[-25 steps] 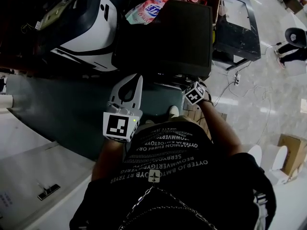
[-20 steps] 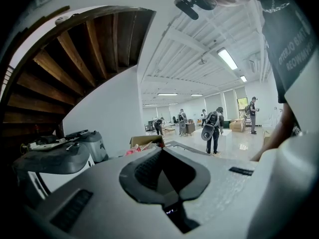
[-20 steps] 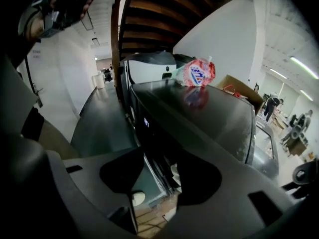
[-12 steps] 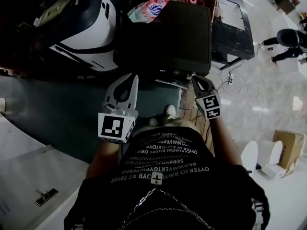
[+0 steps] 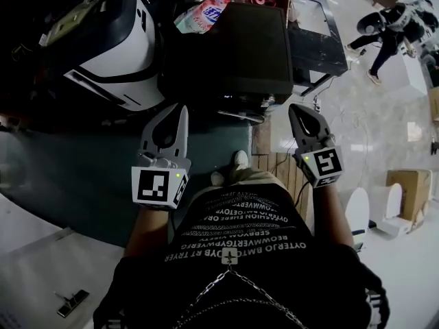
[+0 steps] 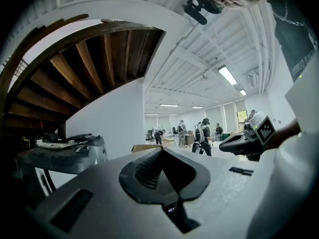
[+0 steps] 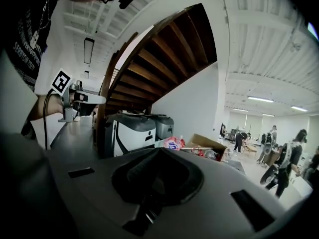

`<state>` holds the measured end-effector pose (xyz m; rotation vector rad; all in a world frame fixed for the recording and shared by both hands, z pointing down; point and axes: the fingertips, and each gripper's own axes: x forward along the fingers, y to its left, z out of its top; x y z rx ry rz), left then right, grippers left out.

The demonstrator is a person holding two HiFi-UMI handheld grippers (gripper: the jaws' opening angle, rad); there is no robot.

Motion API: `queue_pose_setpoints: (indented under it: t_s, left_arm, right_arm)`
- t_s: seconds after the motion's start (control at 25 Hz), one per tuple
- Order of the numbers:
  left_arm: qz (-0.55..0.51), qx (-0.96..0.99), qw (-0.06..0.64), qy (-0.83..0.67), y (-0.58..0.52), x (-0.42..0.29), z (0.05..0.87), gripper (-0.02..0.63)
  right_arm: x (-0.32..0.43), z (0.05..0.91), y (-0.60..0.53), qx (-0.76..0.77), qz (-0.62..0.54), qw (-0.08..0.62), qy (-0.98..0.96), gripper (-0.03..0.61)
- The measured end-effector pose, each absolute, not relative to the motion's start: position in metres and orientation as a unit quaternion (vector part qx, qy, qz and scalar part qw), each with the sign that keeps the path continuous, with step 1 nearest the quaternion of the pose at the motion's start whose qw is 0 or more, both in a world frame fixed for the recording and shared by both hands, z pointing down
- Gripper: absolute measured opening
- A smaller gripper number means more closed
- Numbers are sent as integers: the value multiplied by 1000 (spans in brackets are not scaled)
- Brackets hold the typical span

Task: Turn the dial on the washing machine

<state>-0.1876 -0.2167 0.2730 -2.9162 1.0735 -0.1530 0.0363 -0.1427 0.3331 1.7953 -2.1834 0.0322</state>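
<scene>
left claw jaws together, nothing between them; the left gripper view shows the tips meeting in a point. right claw also shut and empty, same picture in its own view. both are held out in front of the person's torso, well apart, tips pointing forward in free air and touching nothing. the dark washing machine sits straight ahead, beyond and between the two claws. its front edge is near both tips but clear of them. the dial itself can't be made out, that front edge is too dark. a white-and-black appliance stands just left of the machine, and a pink detergent pouch lies behind its top. one shoe is on the floor below.
</scene>
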Motion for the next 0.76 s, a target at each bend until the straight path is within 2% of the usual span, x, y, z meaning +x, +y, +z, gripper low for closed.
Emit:
queue_pose_setpoints:
  t_s: [0.4, 0.76]
  left_arm:
    - [-37, -953, 23, 301, -194, -178, 270, 3]
    - [-35, -960, 19, 278, -188, -155, 275, 3]
  right_arm:
    - [16, 317, -135, 632, 21, 142, -761, -5]
    - [30, 315, -122, 640, 27, 134, -756, -5]
